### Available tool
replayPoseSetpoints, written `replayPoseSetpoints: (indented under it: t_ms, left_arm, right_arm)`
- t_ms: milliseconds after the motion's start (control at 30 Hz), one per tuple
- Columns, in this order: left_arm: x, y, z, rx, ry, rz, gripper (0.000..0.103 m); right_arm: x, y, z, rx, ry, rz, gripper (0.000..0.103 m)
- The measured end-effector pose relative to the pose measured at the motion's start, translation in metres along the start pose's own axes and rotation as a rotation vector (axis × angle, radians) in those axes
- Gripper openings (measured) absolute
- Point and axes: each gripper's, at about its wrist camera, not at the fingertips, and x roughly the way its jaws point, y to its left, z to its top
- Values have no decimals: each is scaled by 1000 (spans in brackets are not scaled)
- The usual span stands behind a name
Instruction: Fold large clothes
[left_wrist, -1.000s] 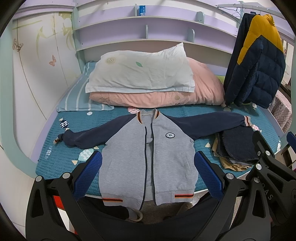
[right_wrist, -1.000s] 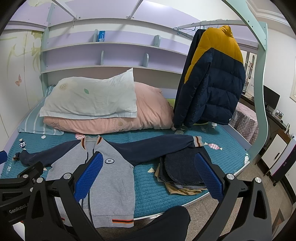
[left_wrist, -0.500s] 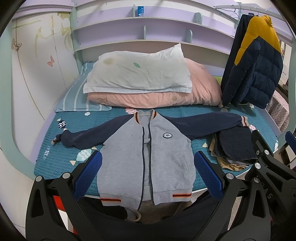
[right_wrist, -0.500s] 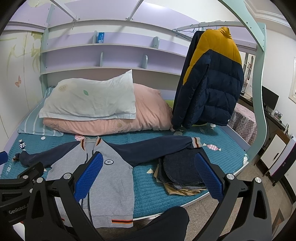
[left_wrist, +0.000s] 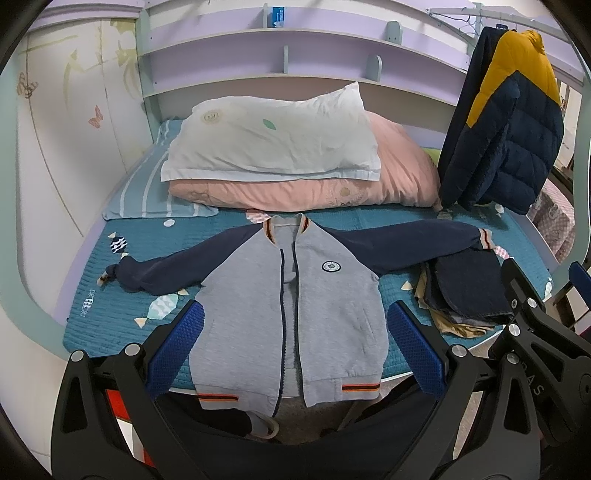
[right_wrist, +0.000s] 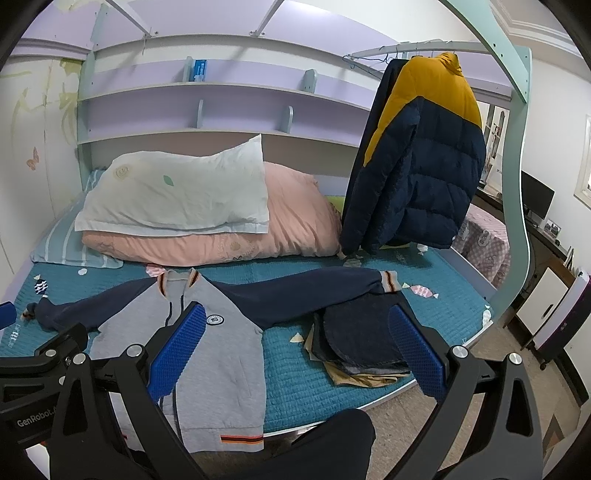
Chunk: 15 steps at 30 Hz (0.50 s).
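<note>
On the bed (left_wrist: 118, 314) a jacket (left_wrist: 291, 306) lies spread flat; left gripper (left_wrist: 293, 350) and right gripper (right_wrist: 293, 354) hover wide open, empty

From my feed, the grey-bodied, navy-sleeved zip jacket (left_wrist: 258, 302) looks like soft matt fleecy cloth with ribbed striped cuffs and hem. Under it I see a teal quilted bedspread (left_wrist: 122, 317), stitched in fine rows and dull. The white pillow (left_wrist: 269, 144) is creased smooth cotton; the pink duvet (left_wrist: 317, 192) looks matt and soft. The navy and mustard puffer coat (right_wrist: 424, 158) shows a faint sheen on its quilted shell. My left gripper (left_wrist: 295, 347) and right gripper (right_wrist: 295, 347) are matt black plastic with blue knurled rubbery pads (left_wrist: 177, 347) and shiny metal screws.
</note>
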Motion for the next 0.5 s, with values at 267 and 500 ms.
replayPoseSetpoints:
  t_ms: [267,500]
  left_arm:
    - [22,17,1,-20,41,-4,99]
    - [60,57,4,-78,103,12,99]
  right_arm:
    - [21,20,1,-22,45,8,96]
    - [53,69,4,-77,107,49,96]
